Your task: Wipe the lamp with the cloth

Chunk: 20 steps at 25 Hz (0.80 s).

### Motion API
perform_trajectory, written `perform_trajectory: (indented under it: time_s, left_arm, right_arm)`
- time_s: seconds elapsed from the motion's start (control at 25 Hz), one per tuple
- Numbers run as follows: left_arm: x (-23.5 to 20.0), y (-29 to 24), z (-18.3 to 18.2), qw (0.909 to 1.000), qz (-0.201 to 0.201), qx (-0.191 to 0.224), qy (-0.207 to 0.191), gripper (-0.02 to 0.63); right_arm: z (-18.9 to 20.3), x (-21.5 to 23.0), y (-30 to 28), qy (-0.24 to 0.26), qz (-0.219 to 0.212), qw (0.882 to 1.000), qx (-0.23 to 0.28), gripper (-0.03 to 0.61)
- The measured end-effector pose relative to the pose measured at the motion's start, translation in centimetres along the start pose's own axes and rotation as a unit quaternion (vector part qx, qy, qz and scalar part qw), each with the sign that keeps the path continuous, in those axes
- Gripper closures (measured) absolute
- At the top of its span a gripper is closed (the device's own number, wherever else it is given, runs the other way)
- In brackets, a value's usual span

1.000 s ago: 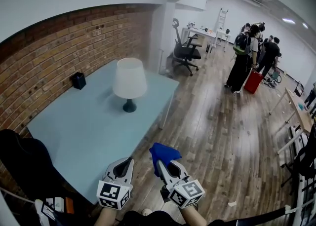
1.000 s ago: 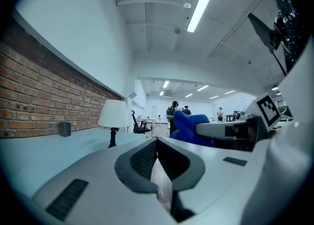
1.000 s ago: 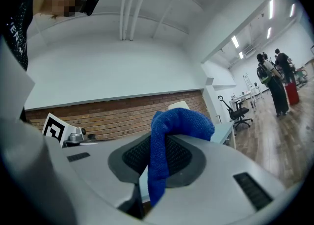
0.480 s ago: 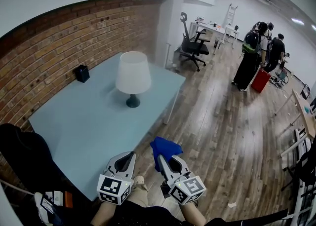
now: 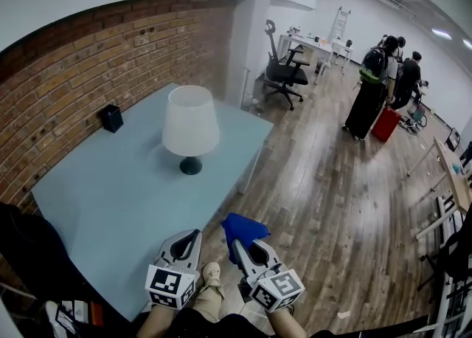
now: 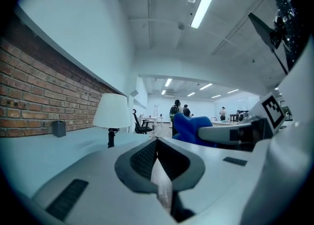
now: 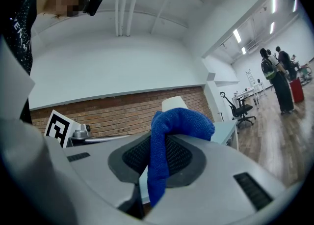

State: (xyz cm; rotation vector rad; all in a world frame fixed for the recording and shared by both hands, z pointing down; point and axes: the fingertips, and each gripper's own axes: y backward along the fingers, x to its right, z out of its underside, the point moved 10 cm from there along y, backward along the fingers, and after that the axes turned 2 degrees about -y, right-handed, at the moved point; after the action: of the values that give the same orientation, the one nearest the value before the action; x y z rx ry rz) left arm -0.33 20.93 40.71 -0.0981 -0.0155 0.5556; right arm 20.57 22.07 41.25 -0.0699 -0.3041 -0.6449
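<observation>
- The lamp (image 5: 190, 126) stands upright on the pale blue table (image 5: 110, 211), in the far half and nearer the edge toward the open room than the edge along the brick wall. Its long axis is vertical: dark round base below, thin stem, white shade widening downward on top.
- The right gripper (image 5: 239, 243) has its jaws pinched on a blue cloth (image 5: 243, 226). One fold is caught between the pads and the rest bunches over the tips, so a soft free part leads and can meet the shade.
- The left gripper (image 5: 194, 238) has its jaws pressed together on nothing. It is probably kept free to steady the lamp, which looks light and easy to tip.
- Both grippers hang side by side at the near corner of the table, beyond its edge and over the wooden floor. They point toward the lamp but are well apart from it, so wiping has not begun.
- A small black box (image 5: 112, 118) sits by the wall edge, away from the lamp.
</observation>
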Motion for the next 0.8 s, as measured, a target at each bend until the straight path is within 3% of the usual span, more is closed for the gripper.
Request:
perform_trajectory:
  time_s: [0.24,0.44,0.64,0.8]
  left_arm:
    - [-4.0,-4.9,-0.8,0.9998,-0.019,-0.001,0.008,0.606]
    - [-7.5,-8.7,-3.5,0.9993,-0.033,0.017,-0.009,0.606]
    - [-11.9,-11.3,-6.1,0.9976,-0.058,0.038,-0.001,0.606]
    - [-14.3,-13.3,-7.9,0.9967,-0.061,0.05,-0.017,0.606]
  right_arm:
    - [-1.4,3.7,-5.8,0.003,-0.015,1.0,-0.007,0.519]
    - [-3.7,6.5,-12.1,0.017,-0.045,0.999,-0.009,0.52]
    - [-7.5,7.6,-18.5,0.041,-0.138,0.989,-0.011,0.518]
    - [-12.4,8.8,-23.3,0.045,-0.24,0.97,-0.009,0.518]
